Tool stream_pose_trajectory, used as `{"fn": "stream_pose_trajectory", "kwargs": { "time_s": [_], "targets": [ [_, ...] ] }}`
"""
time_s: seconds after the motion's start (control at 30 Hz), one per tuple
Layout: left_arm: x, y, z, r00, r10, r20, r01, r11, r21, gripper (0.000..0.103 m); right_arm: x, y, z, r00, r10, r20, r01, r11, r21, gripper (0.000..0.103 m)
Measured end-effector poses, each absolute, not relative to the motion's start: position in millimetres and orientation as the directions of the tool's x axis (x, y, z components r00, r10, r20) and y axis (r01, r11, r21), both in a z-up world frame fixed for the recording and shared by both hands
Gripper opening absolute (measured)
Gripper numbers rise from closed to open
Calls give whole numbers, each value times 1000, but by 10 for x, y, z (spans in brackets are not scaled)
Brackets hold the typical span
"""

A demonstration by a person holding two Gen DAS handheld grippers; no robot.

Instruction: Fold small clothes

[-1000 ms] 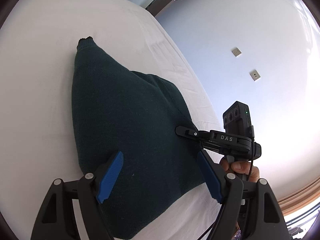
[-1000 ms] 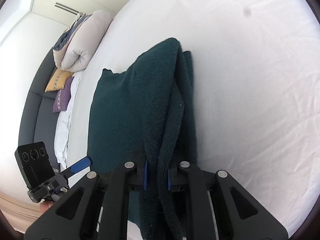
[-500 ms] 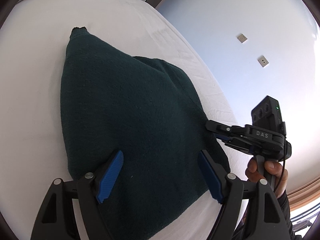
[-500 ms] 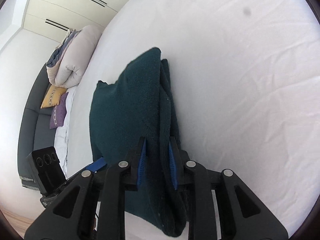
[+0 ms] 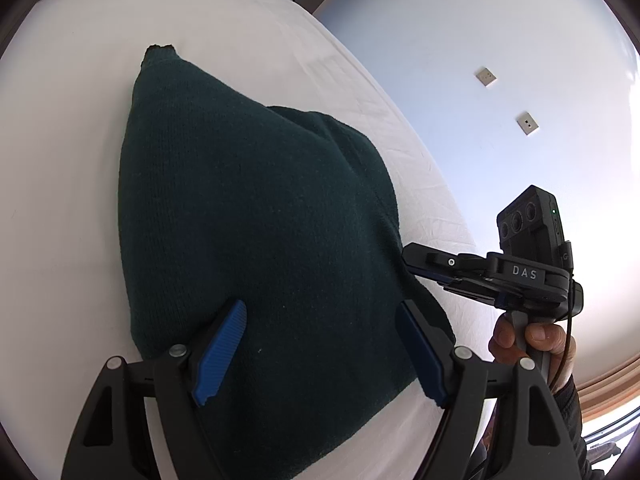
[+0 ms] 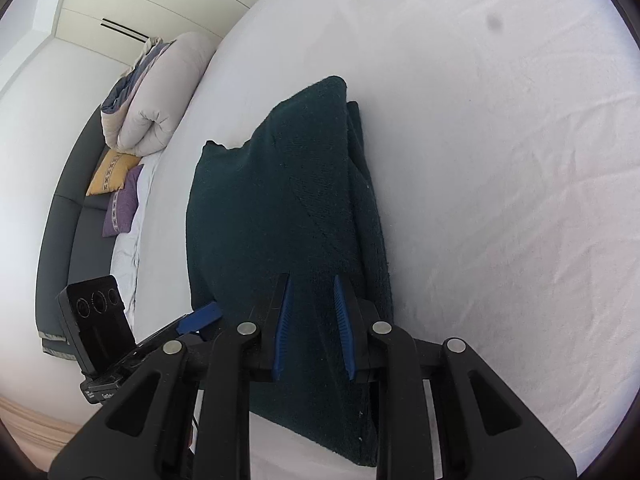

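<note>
- Bed (image 6: pixel 500 160) with a white sheet fills both views; a rolled duvet (image 6: pixel 156 92) and two cushions lie at its far left end, well apart from the work.
- Sweater (image 5: pixel 256 240), dark green knit, lies on the sheet in a stacked bundle; layered edges show along its right side in the right wrist view, so I judge at least one fold done.
- Shape is uneven, with one corner poking out at the far end, so a last fold or some squaring likely remains.
- Left gripper (image 5: pixel 320 352) hangs over the near edge, jaws wide, gripping nothing.
- Right gripper (image 6: pixel 312 320) stands at the near right edge, jaws narrow; cloth lies between the blue pads, which seem clear of it.
</note>
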State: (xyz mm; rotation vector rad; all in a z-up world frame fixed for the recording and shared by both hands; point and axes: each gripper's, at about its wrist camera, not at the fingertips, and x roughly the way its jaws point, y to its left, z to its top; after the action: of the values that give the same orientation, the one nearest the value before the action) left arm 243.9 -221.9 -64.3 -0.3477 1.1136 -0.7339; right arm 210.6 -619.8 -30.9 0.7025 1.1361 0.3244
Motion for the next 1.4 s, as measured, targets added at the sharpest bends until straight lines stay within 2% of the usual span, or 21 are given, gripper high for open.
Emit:
{"fn": "stream_pose_trajectory", "kwargs": {
  "time_s": [0.07, 0.13, 0.2, 0.53, 0.9, 0.93, 1.0, 1.03, 1.07, 1.1, 1.2, 1.33, 1.4],
  "targets": [
    [2440, -2216, -644, 244, -688, -684, 358, 719, -595, 79, 2090, -6181, -307, 409, 563, -718, 91, 758, 646, 19],
    [2437, -2216, -646, 246, -687, -684, 357, 720, -595, 79, 2105, -6139, -318, 407, 537, -739, 87, 782, 617, 9],
    [2430, -2221, -644, 248, -686, -684, 352, 722, -596, 79, 2089, -6189, -320, 417, 516, -748, 106, 790, 604, 5],
    [2425, -2227, -654, 247, -688, -683, 355, 720, -597, 80, 1958, -6349, -273, 461, 573, -678, 100, 726, 681, 7],
    [2433, -2212, -655, 242, -696, -676, 354, 712, -606, 80, 1999, -6235, -317, 437, 561, -704, 97, 748, 656, 7],
    [2429, -2214, -652, 242, -696, -676, 354, 712, -607, 80, 2001, -6219, -317, 432, 559, -708, 92, 753, 651, 10],
    [2432, -2215, -652, 243, -696, -676, 354, 712, -606, 80, 1995, -6208, -305, 430, 564, -705, 88, 751, 655, 23],
    [2434, -2216, -651, 242, -696, -676, 354, 712, -606, 80, 1991, -6212, -296, 433, 569, -699, 88, 746, 661, 39],
    [2435, -2217, -651, 242, -696, -676, 354, 712, -606, 80, 1982, -6220, -282, 444, 571, -690, 88, 739, 668, 61],
    [2435, -2219, -651, 242, -696, -676, 355, 712, -606, 80, 1966, -6229, -258, 462, 567, -682, 88, 736, 671, 64],
    [2436, -2224, -649, 242, -696, -676, 355, 712, -606, 80, 1944, -6209, -173, 488, 561, -669, 45, 749, 661, 64],
    [2438, -2231, -648, 243, -695, -676, 354, 713, -605, 80, 1960, -6186, -148, 471, 573, -670, 34, 747, 664, 57],
    [2439, -2232, -648, 242, -696, -676, 354, 712, -606, 80, 1975, -6190, -173, 456, 569, -685, 49, 752, 657, 57]
  ]
}}
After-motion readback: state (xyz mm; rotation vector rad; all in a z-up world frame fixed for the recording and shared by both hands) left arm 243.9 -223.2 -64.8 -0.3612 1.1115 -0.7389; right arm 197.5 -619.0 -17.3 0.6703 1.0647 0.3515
